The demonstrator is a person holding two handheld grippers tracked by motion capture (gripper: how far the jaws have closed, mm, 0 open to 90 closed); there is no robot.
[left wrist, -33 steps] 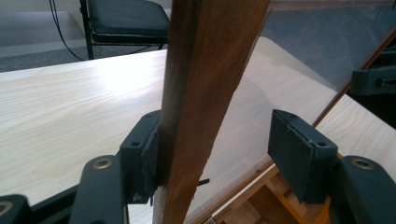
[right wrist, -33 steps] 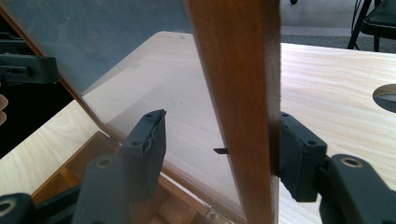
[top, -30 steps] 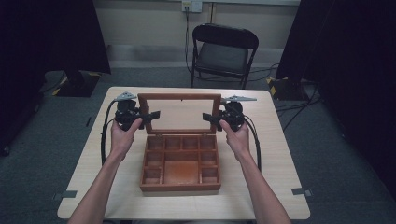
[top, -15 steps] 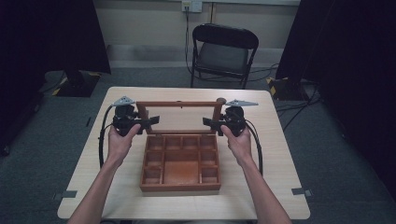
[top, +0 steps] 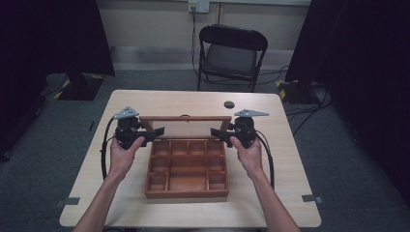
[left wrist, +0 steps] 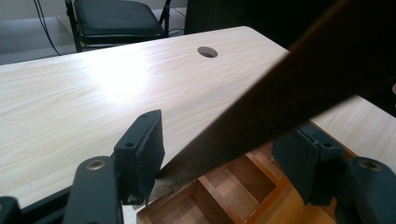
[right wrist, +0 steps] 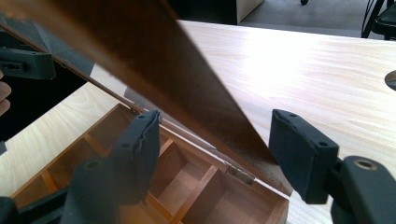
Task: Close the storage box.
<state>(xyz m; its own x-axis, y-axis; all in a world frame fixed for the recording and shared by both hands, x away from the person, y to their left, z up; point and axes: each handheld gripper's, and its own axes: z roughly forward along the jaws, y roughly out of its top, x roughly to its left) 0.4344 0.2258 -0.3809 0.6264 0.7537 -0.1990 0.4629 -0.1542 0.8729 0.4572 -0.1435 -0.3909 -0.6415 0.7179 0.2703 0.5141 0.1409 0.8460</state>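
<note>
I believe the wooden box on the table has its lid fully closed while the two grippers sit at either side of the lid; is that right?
Not quite: the lid is open, tilted back on its hinges, as the high view shows. The compartments of the wooden box lie bare. The left gripper and right gripper do sit at either side of the lid.

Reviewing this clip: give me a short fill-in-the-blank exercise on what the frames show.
1. The wooden box on the table has its lid ____.
2. Beyond the table stands a black folding ____.
3. The lid's side edges lie between the jaws of the left gripper and the ____ gripper.

Missing words: open; chair; right
</note>
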